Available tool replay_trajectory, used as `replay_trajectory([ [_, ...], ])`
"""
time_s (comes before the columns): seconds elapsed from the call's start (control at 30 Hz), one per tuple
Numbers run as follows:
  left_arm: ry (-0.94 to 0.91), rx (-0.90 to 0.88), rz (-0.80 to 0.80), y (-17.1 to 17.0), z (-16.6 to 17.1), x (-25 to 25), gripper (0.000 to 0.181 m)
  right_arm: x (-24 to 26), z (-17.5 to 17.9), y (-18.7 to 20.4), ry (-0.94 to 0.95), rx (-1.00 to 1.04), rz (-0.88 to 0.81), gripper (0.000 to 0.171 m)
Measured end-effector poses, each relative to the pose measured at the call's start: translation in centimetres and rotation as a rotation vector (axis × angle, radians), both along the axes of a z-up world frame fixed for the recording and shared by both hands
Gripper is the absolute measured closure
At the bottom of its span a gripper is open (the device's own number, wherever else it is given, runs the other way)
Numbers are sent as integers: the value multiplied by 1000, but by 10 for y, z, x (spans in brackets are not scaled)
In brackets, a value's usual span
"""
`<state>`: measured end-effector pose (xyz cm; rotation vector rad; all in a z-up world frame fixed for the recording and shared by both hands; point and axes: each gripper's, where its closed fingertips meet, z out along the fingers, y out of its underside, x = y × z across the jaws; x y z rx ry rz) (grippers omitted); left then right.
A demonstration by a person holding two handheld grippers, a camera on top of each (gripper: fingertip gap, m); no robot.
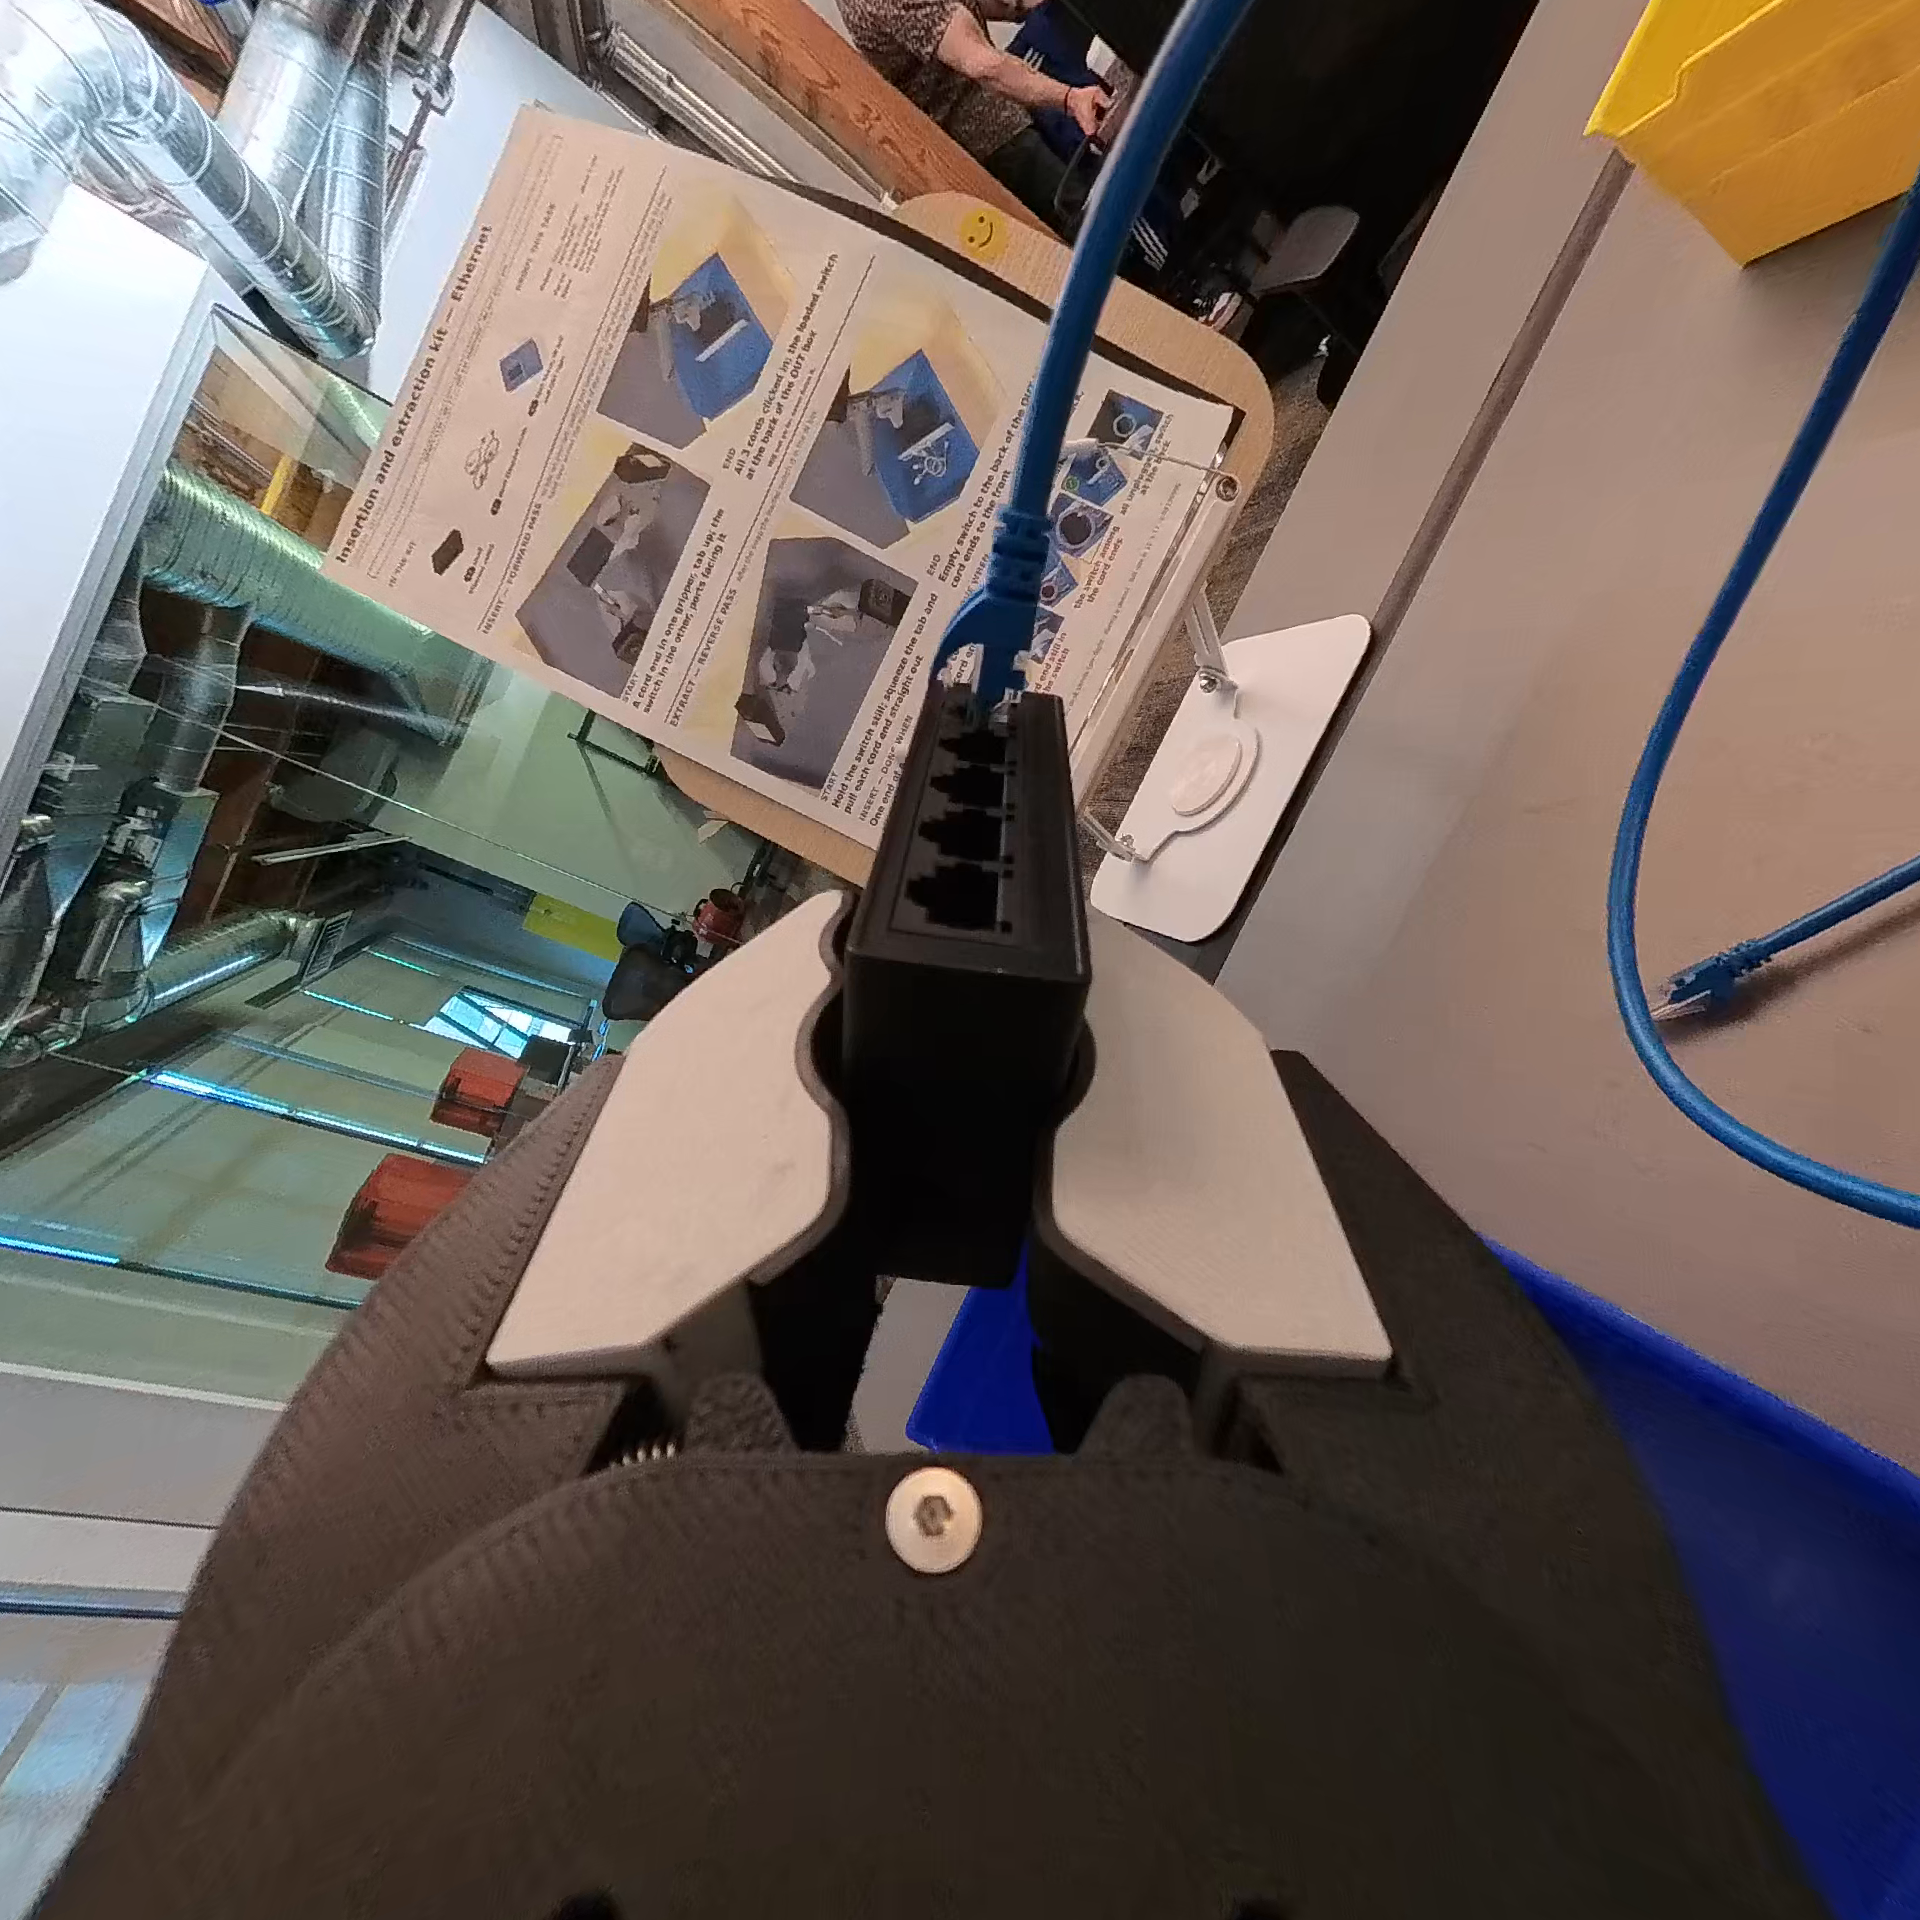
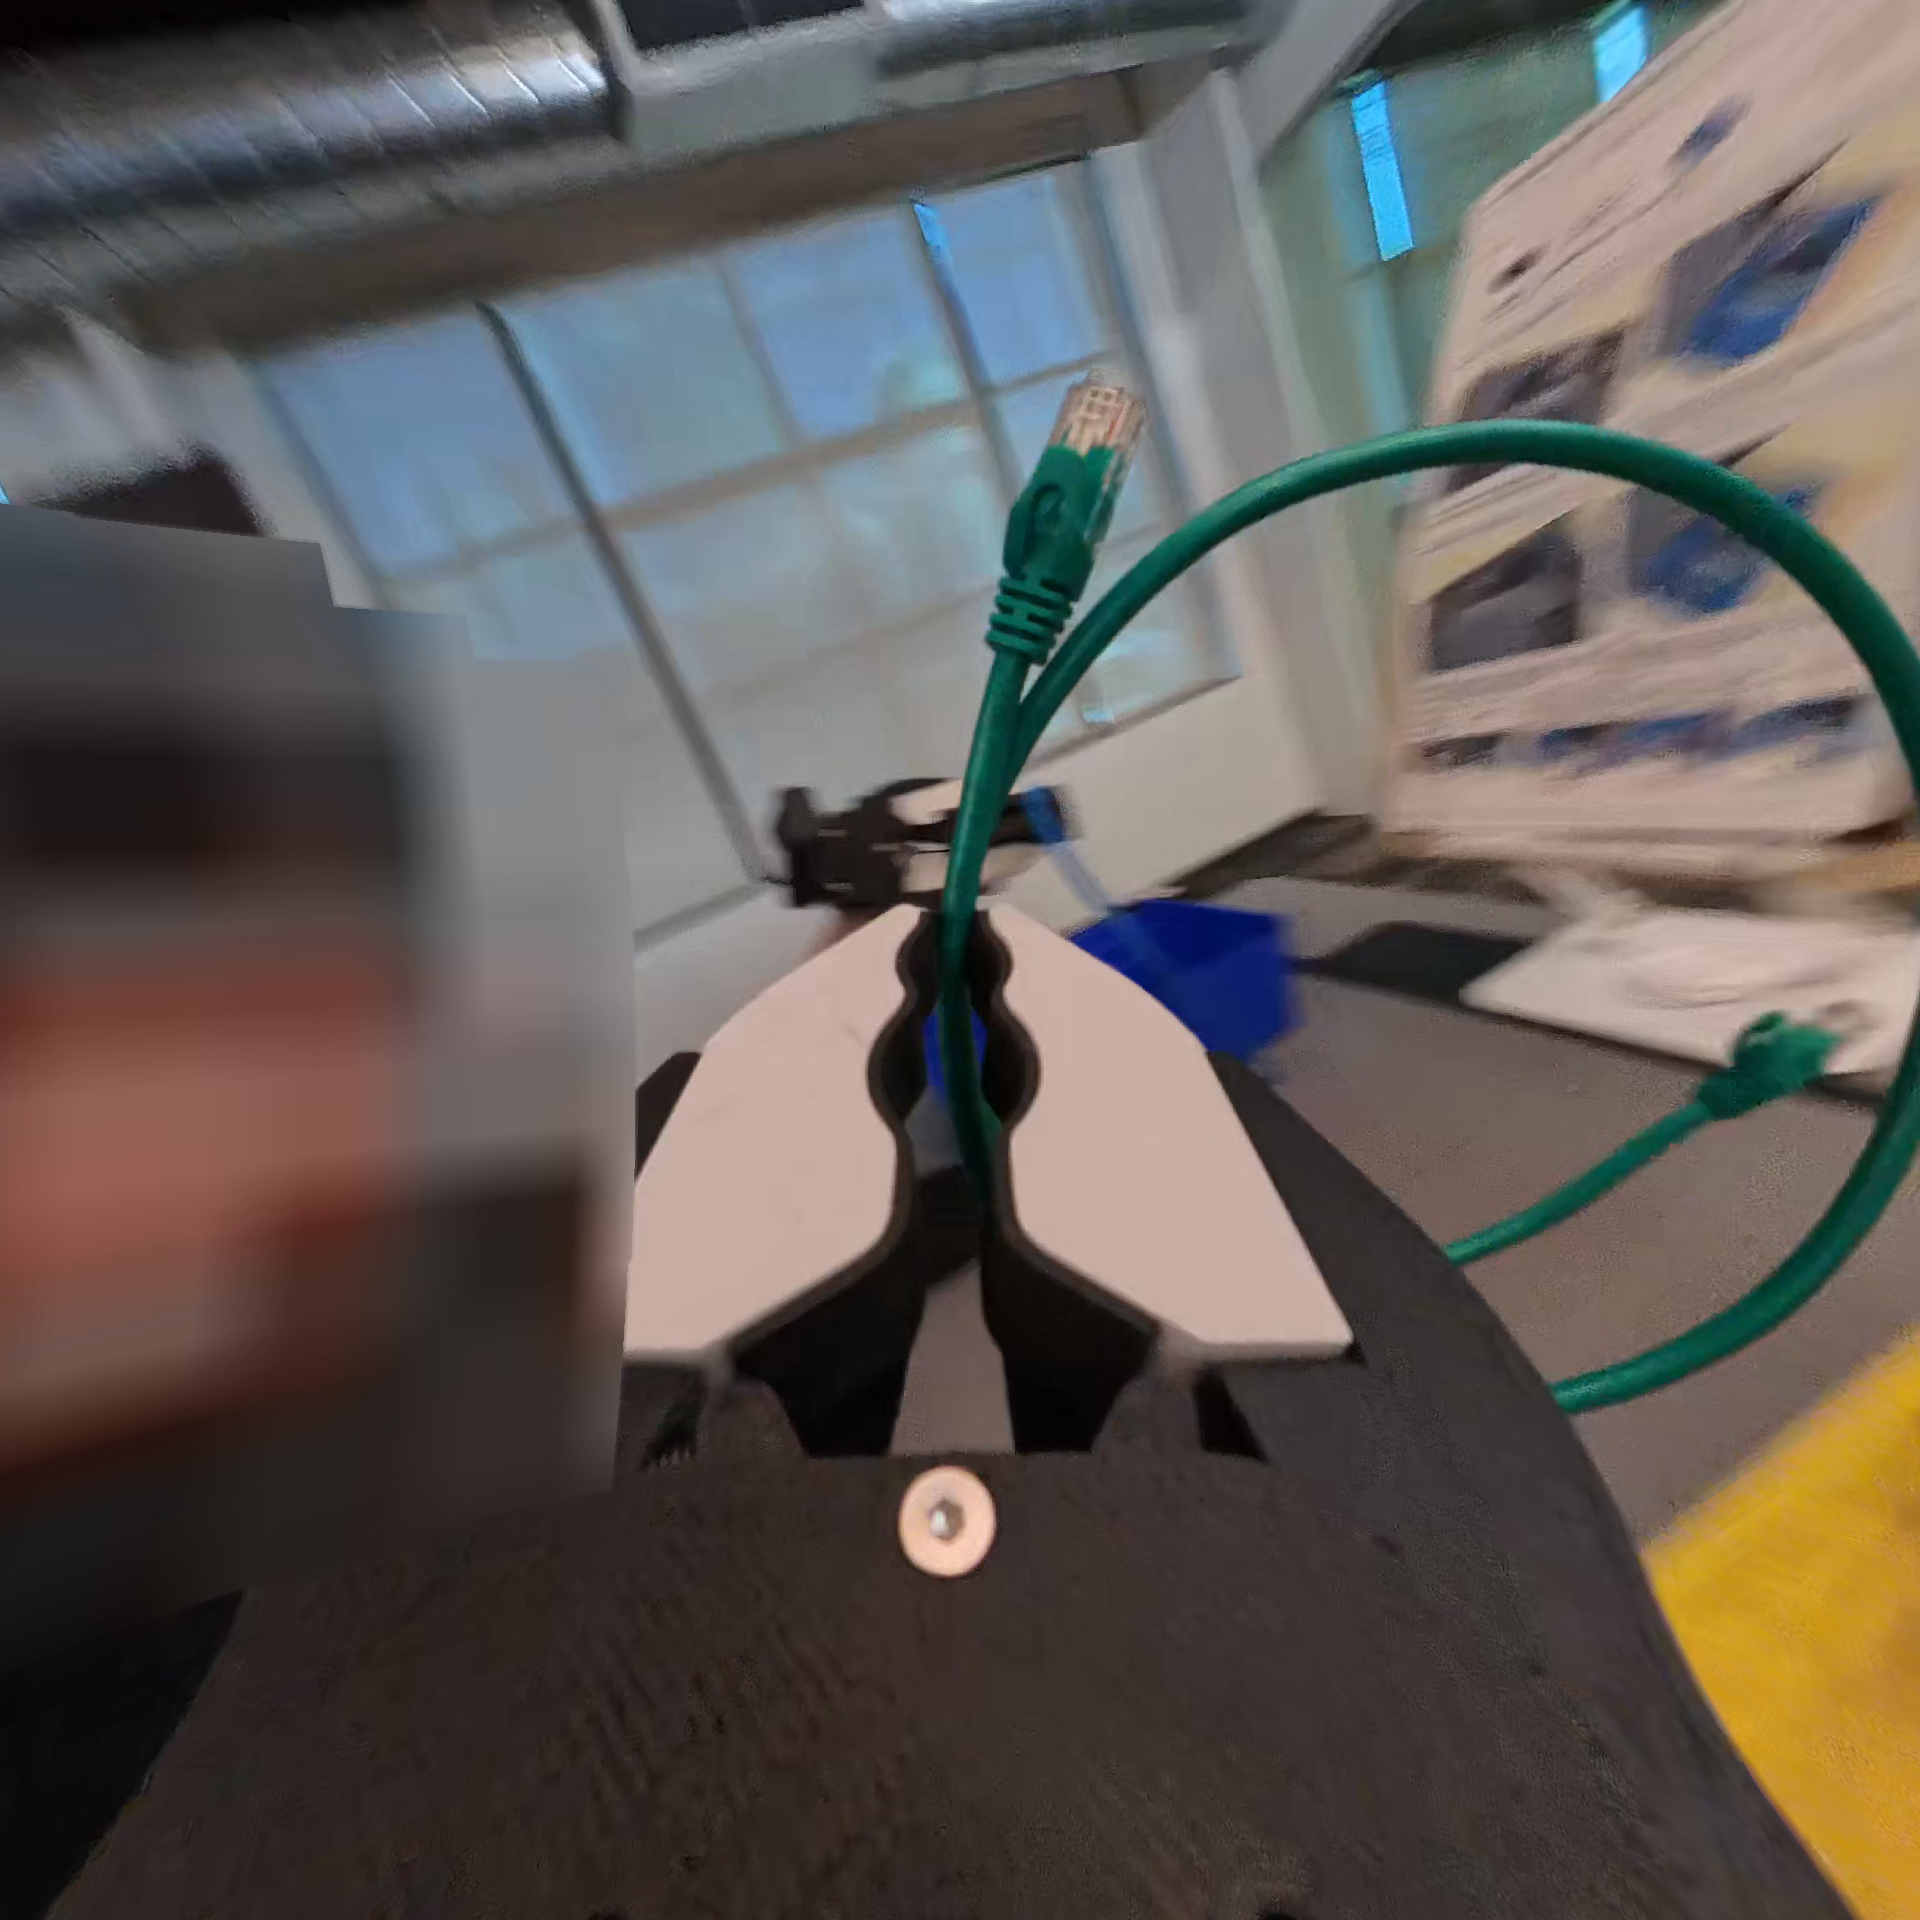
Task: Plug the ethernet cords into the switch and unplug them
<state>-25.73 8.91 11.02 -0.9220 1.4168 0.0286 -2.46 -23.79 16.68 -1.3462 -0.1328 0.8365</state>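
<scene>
Left tongs (image 1: 961, 1023) clench the black switch (image 1: 966, 894) off the grey bench (image 1: 1558, 779), ports showing, a blue cord (image 1: 1081, 343) plugged into the farthest port; its other plug lies on the bench. Right tongs (image 2: 954, 961) pinch a green cord (image 2: 1455, 447), one plug (image 2: 1070, 499) sticking up beyond the tips

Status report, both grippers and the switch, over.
Left gripper clamps switch. Blue cord plugged in far port. Right gripper pinches green cord. Near ports open.
</scene>
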Motion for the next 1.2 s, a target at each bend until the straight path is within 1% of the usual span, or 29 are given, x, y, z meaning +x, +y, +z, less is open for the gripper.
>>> replay_trajectory([
  [0.03, 3, 2, 1, 0, -1, 1, 150, 16, 4, 2, -108, -1, -100, 165],
  [0.07, 7, 2, 1, 0, -1, 1, 150, 34, 3, 5, -217, -25, -203, 164],
  [0.1, 11, 2, 2, 0, -2, 2, 150, 51, 1, 9, -282, -55, -286, 164],
  [0.13, 14, 3, 3, 0, -3, 3, 150, 65, -6, 13, -324, -94, -345, 164],
  [0.2, 20, 2, 5, 1, -4, 3, 150, 88, -33, 24, -385, -173, -417, 164],
  [0.27, 22, 0, 8, 2, -5, 4, 150, 108, -79, 38, -457, -292, -490, 164],
  [0.33, 24, -1, 11, 2, -5, 3, 150, 129, -141, 49, -606, -468, -580, 164],
  [0.4, 21, 1, 10, 2, -4, 2, 150, 133, -199, 57, -687, -636, -574, 164],
  [0.43, 19, 0, 7, 1, -4, 2, 150, 128, -218, 63, -675, -678, -546, 164],
  [0.5, 18, 0, 2, 0, -3, 3, 150, 122, -248, 71, -648, -774, -514, 164],
  [0.53, 19, 2, 1, -1, -4, 4, 150, 121, -258, 73, -676, -810, -511, 164],
  [0.57, 22, 3, -1, -1, -4, 5, 150, 115, -268, 74, -685, -851, -475, 164],
  [0.63, 29, 6, -7, -3, -6, 8, 150, 102, -282, 74, -638, -949, -393, 163],
  [0.7, 35, 13, -16, -6, -6, 13, 150, 103, -278, 76, -686, -921, -406, 163],
  [0.73, 34, 19, -24, -9, -6, 16, 150, 105, -272, 75, -705, -902, -417, 160],
  [0.77, 30, 25, -38, -12, -5, 20, 150, 106, -264, 74, -707, -881, -428, 147],
  [0.83, 15, 30, -81, -24, -3, 30, 150, 106, -235, 70, -710, -784, -462, 138],
  [0.87, 7, 34, -109, -31, -2, 36, 150, 105, -211, 69, -720, -702, -498, 137],
  [0.93, 6, 51, -166, -47, -3, 49, 150, 98, -149, 66, -779, -473, -613, 135],
  [0.97, 15, 60, -196, -56, -4, 55, 150, 84, -112, 65, -815, -317, -661, 135],
  [1.0, 24, 70, -224, -65, -6, 61, 150, 61, -75, 63, -865, -136, -679, 135],
  [1.03, 22, 84, -250, -73, -6, 67, 150, 32, -44, 60, -940, 47, -682, 130],
  [1.07, 16, 97, -280, -83, -6, 73, 150, 4, -18, 57, -1037, 221, -706, 130],
  [1.1, 17, 103, -315, -94, -7, 78, 150, -19, -1, 57, -1153, 356, -742, 133],
  [1.13, 17, 109, -351, -104, -8, 82, 150, -40, 7, 61, -1286, 435, -743, 135],
  [1.2, -1, 124, -420, -126, -6, 87, 150, -67, 8, 76, -1477, 510, -686, 137],
])
